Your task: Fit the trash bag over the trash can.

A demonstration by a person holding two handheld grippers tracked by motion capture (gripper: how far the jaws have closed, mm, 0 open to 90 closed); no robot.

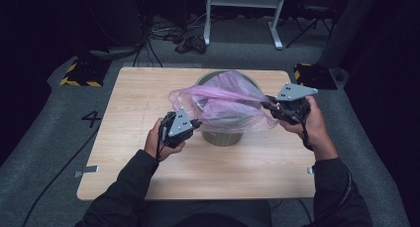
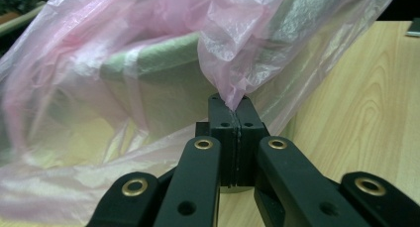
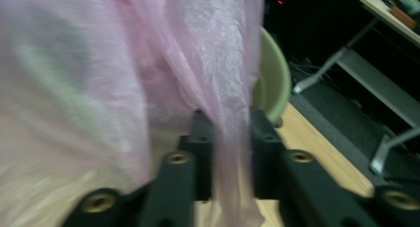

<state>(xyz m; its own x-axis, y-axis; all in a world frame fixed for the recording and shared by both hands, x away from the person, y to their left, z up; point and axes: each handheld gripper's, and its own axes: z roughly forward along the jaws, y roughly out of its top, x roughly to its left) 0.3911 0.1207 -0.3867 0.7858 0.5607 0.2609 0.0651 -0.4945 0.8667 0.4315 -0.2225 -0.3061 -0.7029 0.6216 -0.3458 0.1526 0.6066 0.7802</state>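
Two corners of the pink plastic bag [image 1: 225,105] are what I have to work with; it hangs stretched over the green bin [image 1: 221,134] at mid-table, its long axis running left to right between my hands, its mouth draped around the bin's rim; the bin lies straight ahead, between both tools, neither hand clearly nearer. My left gripper [image 2: 236,119] has its jaws pressed together on a pinch of the film; my right gripper [image 3: 232,133] has film running down between jaws that stand a little apart, so I cannot tell whether it really holds. I read only a "4" [image 1: 91,118] on the floor; no brand anywhere.
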